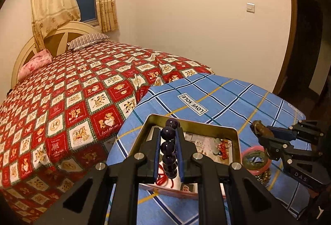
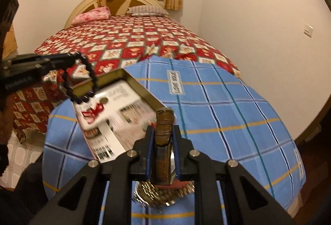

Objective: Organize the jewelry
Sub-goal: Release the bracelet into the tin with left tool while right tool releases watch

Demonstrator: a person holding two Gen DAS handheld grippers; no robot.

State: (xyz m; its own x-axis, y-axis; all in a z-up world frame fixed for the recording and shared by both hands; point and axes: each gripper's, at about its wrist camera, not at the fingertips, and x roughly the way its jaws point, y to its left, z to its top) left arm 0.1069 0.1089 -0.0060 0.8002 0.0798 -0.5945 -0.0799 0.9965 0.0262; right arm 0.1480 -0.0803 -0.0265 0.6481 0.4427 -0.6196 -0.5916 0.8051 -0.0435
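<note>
My left gripper is shut on a bracelet of dark purple beads, held over a gold tin box lined with printed paper. In the right wrist view the bracelet hangs as a loop from the left gripper, above the box's left corner. My right gripper is shut on a watch with a brown leather strap, lifted off the table beside the box. From the left it shows at the right, gripper and strap. Red cord jewelry lies in the box.
The table wears a blue plaid cloth. Pink and green bangles and a gold chain lie right of the box. A metal-band watch lies under my right gripper. A bed with a red quilt stands behind.
</note>
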